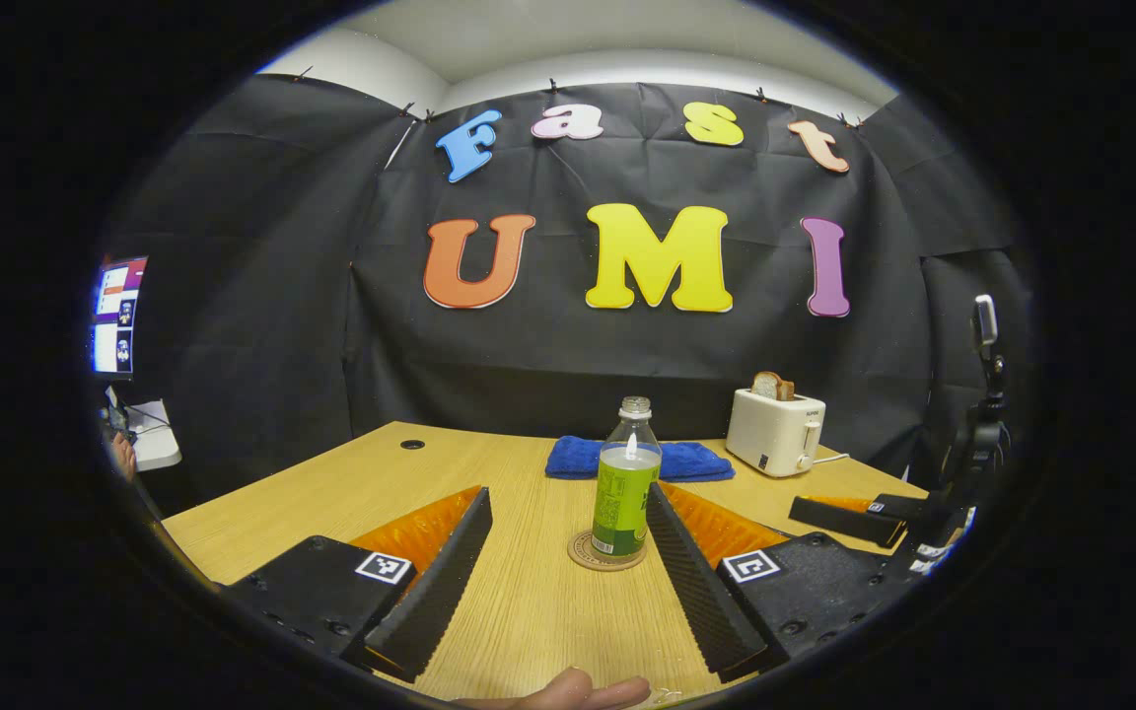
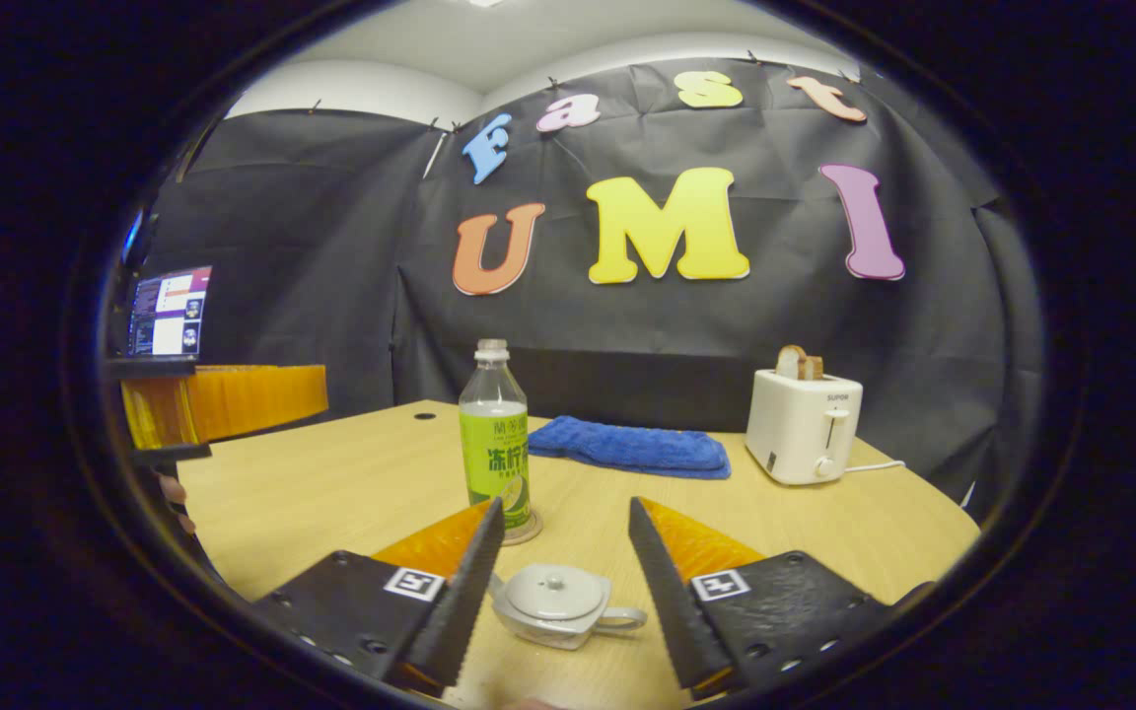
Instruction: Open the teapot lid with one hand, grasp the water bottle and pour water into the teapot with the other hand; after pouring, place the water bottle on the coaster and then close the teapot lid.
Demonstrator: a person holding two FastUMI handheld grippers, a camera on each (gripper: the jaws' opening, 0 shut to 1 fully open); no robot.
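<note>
Standing capless on a round cork coaster (image 1: 605, 563), the clear plastic water bottle with green label (image 1: 625, 483) waits between the left gripper (image 1: 568, 562)'s spread fingers.
Light, squashy, probably slick: grip mid-label. Right gripper (image 2: 565, 577), fingers apart, frames the small white ceramic teapot (image 2: 558, 603), lid still on; its knob looks fragile.

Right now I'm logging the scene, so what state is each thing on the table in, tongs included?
Water bottle: upright on the coaster, uncapped.
Teapot: lid on.
Toaster: bread sticking up from the slots.
Blue towel: folded flat.
Left tongs: open, bottle beside one finger.
Right tongs: open above the teapot.
</note>
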